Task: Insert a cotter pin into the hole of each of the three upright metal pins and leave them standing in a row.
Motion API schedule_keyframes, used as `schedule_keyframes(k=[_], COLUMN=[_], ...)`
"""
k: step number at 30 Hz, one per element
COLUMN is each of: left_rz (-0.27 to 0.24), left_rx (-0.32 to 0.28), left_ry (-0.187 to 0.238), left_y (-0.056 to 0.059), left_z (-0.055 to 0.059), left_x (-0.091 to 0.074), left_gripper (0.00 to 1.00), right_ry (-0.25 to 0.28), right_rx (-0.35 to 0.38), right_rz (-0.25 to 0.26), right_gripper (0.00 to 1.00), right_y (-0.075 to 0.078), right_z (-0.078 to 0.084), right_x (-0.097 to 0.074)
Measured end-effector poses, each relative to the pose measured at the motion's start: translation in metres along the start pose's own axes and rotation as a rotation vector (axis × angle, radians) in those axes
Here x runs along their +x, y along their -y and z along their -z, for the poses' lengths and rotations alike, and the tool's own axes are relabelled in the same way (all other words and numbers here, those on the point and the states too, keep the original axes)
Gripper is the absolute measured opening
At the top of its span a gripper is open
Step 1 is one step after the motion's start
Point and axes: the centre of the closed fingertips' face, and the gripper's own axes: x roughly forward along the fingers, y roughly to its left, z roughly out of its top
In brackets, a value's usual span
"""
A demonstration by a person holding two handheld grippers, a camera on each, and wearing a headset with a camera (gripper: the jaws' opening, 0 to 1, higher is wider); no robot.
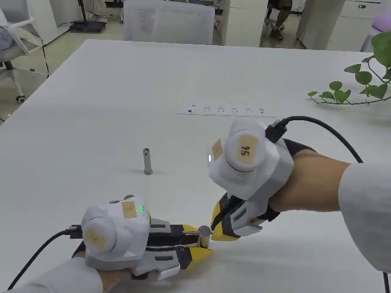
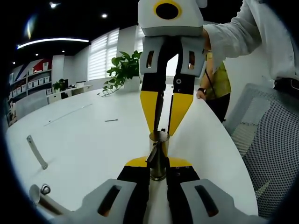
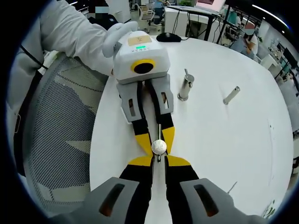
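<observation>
Left gripper point(image 2: 159, 164) clamps a metal pin point(image 2: 158, 151); right gripper point(image 3: 159, 161) pinches a thin cotter pin point(image 2: 159, 109) (its lower end is hard to see).

Both the left hand-held gripper point(image 2: 158, 164) and the right hand-held gripper point(image 3: 159, 161) have white housings, black arms and yellow fingertips. Each metal pin point(image 1: 147, 162) is silver-grey, the cotter pin point(image 2: 159, 109) dark, the table point(image 1: 122, 91) plain white, the plant point(image 1: 366, 79) green and the chair point(image 2: 275, 140) mesh grey.
</observation>
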Motion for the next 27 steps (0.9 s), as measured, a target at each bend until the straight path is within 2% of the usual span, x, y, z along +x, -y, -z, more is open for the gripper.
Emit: schedule_keyframes(k=[9,15,20,27], left_rz=[-0.002,0.0,-0.005,0.004], left_rx=[0.007,-0.015,-0.032,-0.053], left_ry=[0.001,0.001,0.018,0.008], left_y=[-0.001,-0.002,-0.004,-0.002], left_z=[0.0,0.0,-0.003,-0.003], left_x=[0.001,0.001,-0.001,-0.011], left_gripper=[0.11,0.12,0.17,0.23], right_ry=[0.017,0.036,0.045,0.068], right_rx=[0.023,0.056,0.081,0.115], right_rz=[0.002,0.006,0.008,0.012], right_gripper=[0.13,0.13,0.14,0.17], right_y=[0.0,-0.001,-0.002,-0.001], right_z=[0.004,0.008,0.014,0.018], right_x=[-0.001,-0.002,-0.003,-0.003])
